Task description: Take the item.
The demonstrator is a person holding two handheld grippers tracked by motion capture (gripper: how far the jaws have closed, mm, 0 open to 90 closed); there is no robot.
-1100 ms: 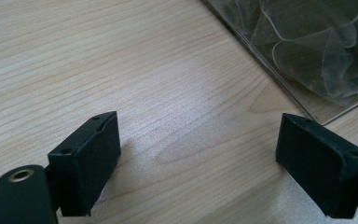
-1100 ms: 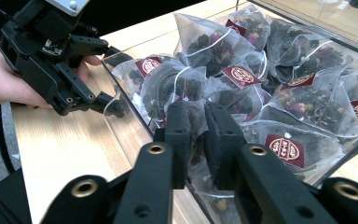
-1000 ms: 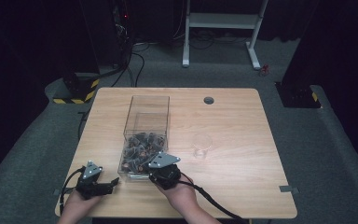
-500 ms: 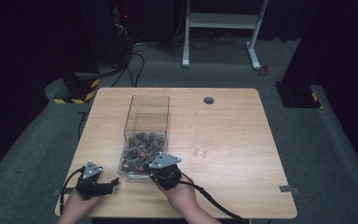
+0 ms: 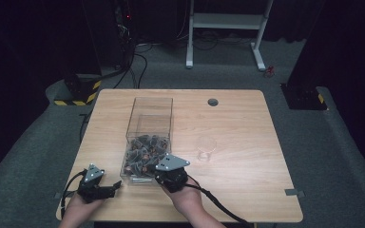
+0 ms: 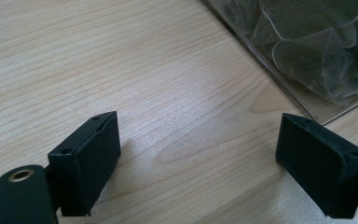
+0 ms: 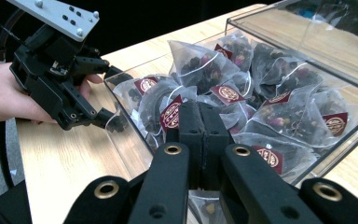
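The right gripper (image 7: pixel 199 121) is pressed together inside the clear box (image 5: pixel 148 118) among tea bags (image 7: pixel 200 65); I cannot tell whether it pinches one. At the box's 8 o'clock, the left gripper (image 6: pixel 200 158) rests spread over the worktop (image 5: pixel 237 118).

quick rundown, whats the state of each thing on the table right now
clear box: lid off, upright, partly filled with tea bags
tea bags: piled in the near end of the box
glass: upright, looks empty
left claw: open, low over bare wood
right claw: shut, at the box's near wall
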